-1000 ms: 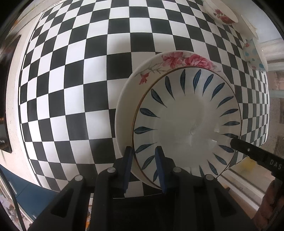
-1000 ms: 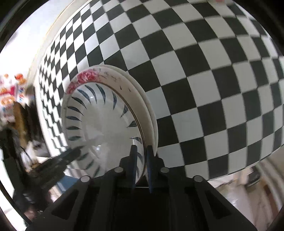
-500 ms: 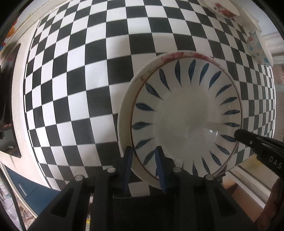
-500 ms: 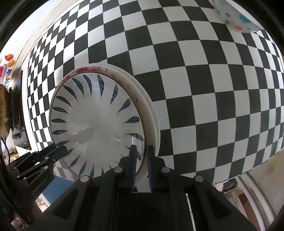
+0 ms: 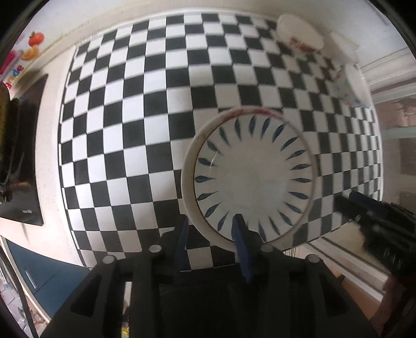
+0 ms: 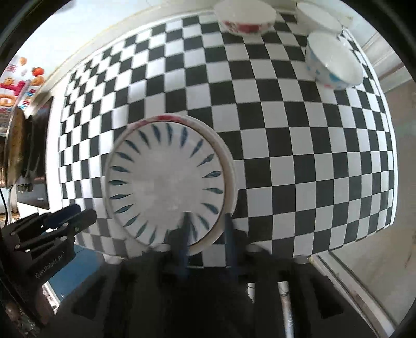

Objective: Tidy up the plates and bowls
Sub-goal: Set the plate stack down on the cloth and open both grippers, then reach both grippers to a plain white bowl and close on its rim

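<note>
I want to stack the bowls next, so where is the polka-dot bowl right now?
The polka-dot bowl is at the upper right of the right wrist view, near the far right edge of the checkered table, beside a plain white bowl and right of the red-flowered bowl.

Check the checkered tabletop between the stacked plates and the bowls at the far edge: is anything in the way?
Nothing visible. The checkered tabletop lies bare between the stacked plates and the bowls: red-patterned bowl, blue-dotted bowl.

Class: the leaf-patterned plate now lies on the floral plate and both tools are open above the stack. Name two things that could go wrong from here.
1. The leaf-patterned plate sits off-centre on the floral plate, so a nudge might slide it.
2. The left tool, its jaws opening, hangs over the stack's near rim and could clip it.
</note>
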The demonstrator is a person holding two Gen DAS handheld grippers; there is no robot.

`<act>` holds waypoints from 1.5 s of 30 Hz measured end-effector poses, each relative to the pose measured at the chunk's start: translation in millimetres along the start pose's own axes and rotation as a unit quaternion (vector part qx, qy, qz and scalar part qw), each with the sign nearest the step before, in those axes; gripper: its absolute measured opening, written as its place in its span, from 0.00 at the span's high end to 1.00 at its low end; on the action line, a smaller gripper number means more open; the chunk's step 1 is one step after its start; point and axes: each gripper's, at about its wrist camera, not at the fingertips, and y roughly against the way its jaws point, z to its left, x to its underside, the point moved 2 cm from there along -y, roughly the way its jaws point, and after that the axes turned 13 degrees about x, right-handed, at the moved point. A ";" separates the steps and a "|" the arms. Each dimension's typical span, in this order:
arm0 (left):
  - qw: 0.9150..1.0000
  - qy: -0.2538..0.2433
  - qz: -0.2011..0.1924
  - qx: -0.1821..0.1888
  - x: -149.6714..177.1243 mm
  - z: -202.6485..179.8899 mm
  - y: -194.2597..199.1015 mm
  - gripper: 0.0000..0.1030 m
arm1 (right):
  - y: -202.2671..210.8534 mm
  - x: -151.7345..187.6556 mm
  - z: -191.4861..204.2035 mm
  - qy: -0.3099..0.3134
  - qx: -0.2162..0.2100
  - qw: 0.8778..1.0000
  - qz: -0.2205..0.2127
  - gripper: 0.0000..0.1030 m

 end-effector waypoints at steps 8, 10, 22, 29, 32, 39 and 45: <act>0.998 -0.044 -0.040 -0.004 16.9 -12.8 41.8 0.63 | 53.8 22.1 4.2 -0.014 0.011 0.999 -0.040 0.27; 0.998 -0.053 -0.039 0.001 17.4 -11.6 48.6 0.63 | 61.0 27.6 3.9 -0.017 0.009 0.999 -0.043 0.27; 0.995 -0.046 -0.091 0.010 -8.2 -39.4 51.7 0.59 | 54.1 10.6 -45.1 -0.031 -0.054 0.997 -0.050 0.27; 0.994 0.013 -0.110 0.022 -98.4 -73.5 8.9 0.51 | 28.8 -67.1 -141.0 -0.070 -0.060 0.993 -0.075 0.27; 0.993 0.035 -0.104 0.040 -143.4 -84.3 -12.0 0.51 | 18.1 -113.7 -184.4 -0.093 -0.092 0.988 -0.082 0.27; 0.988 0.080 -0.101 0.087 -239.7 -88.5 -48.0 0.51 | -4.4 -234.2 -195.9 -0.030 -0.096 0.990 -0.101 0.27; 0.987 0.100 -0.075 0.097 -300.4 -85.7 -82.9 0.53 | -46.8 -308.0 -164.4 0.014 -0.081 0.994 -0.069 0.27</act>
